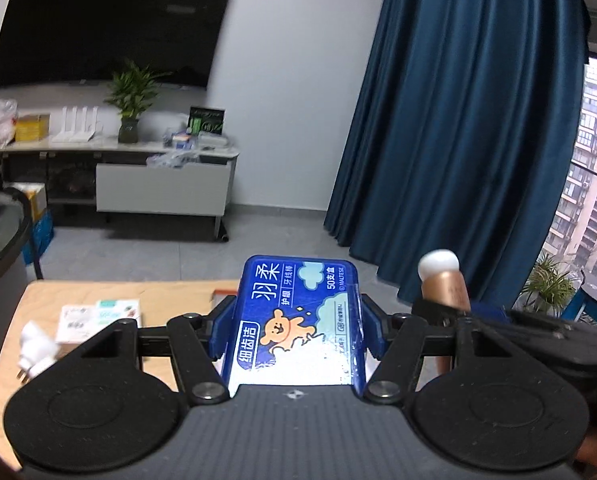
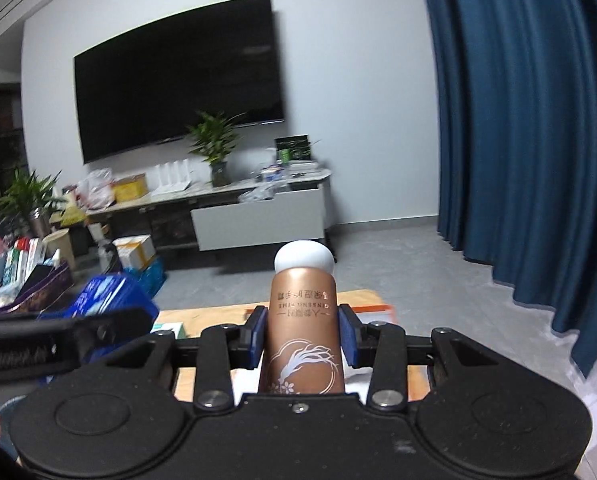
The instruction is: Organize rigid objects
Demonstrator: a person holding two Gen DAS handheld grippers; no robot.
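Observation:
My left gripper (image 1: pixel 294 330) is shut on a blue floss-pick box (image 1: pixel 298 316) with a cartoon bear and holds it raised above the wooden table (image 1: pixel 170 292). My right gripper (image 2: pixel 301 334) is shut on a copper-coloured tube (image 2: pixel 302 336) with a white round cap, also held up above the table. The tube also shows in the left wrist view (image 1: pixel 444 284) at the right; the blue box shows in the right wrist view (image 2: pixel 110 296) at the left, beside the left gripper's black body.
On the table lie a white and green box (image 1: pixel 98 316), a white plug adapter (image 1: pixel 36 350) and an orange-edged item (image 2: pixel 372 312). A purple bin of packages (image 2: pixel 22 280) stands left. Beyond are grey floor, a TV cabinet (image 1: pixel 162 188) and a blue curtain (image 1: pixel 458 120).

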